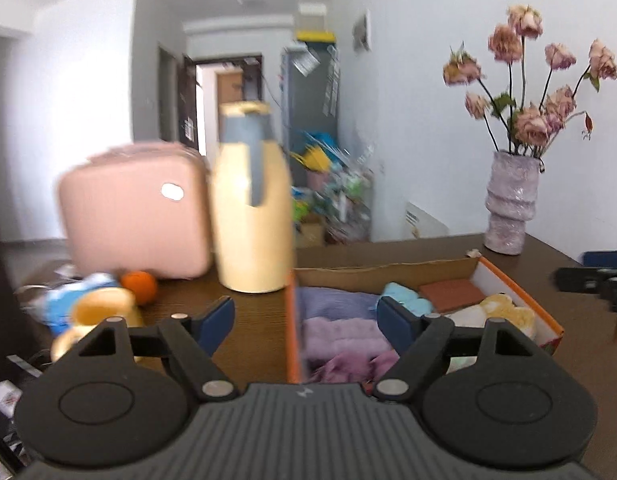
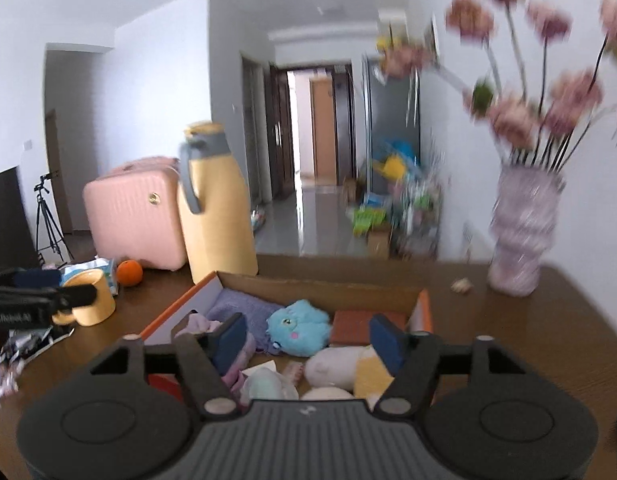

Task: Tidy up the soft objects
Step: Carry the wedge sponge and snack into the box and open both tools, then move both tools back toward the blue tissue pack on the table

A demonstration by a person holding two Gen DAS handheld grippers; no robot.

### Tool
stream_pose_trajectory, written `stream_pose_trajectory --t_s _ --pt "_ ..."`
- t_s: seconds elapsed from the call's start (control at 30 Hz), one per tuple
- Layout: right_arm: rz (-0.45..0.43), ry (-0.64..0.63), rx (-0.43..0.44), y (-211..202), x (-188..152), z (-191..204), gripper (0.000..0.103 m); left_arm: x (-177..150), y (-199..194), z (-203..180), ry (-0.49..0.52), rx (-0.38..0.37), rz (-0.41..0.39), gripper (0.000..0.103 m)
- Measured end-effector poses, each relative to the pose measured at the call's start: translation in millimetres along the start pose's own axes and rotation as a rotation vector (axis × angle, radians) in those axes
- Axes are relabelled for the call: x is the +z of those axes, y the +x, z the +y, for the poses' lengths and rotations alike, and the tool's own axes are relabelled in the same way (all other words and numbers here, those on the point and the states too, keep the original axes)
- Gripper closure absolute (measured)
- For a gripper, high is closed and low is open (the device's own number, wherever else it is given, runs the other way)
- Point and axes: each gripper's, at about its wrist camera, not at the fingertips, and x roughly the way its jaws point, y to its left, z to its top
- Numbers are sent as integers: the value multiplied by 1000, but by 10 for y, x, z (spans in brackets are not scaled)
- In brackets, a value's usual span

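Observation:
An orange-edged cardboard box (image 1: 520, 284) (image 2: 180, 302) on the brown table holds soft things: purple cloths (image 1: 340, 332) (image 2: 244, 306), a blue plush (image 2: 298, 328) (image 1: 402, 294), a white and yellow plush (image 2: 348, 366) (image 1: 504, 312) and a rust-red flat piece (image 2: 364, 326) (image 1: 450, 294). My left gripper (image 1: 306, 322) hovers open over the box's left wall with nothing between its fingers. My right gripper (image 2: 306, 342) hangs open above the box's contents, pads apart from them. The other gripper shows at each view's edge.
Behind the box stand a yellow jug (image 1: 250, 204) (image 2: 218, 204) and a pink case (image 1: 136, 212) (image 2: 136, 216). A yellow mug (image 2: 90, 298) (image 1: 100, 310) and an orange (image 2: 129, 273) (image 1: 139, 286) sit left. A vase of pink flowers (image 1: 510, 204) (image 2: 522, 232) stands at the right.

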Motion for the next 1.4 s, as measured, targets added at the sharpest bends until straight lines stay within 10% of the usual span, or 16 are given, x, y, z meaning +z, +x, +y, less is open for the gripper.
stream_pose_trajectory --t_s 0.3,0.67,1.03,1.4 --pt "-150 -18 -79 -1251 -629 266 17 -661 -1340 206 17 111 -176 8" --pt "-61 54 -35 -1783 -1714 723 11 -1604 -2113 88 -6 100 -87 6" --pt "-35 39 -66 -1645 -1708 863 8 -1729 -1970 123 -35 84 -39 6" --pt "140 145 -43 -247 -1394 767 16 -1735 -1291 208 -56 72 76 6"
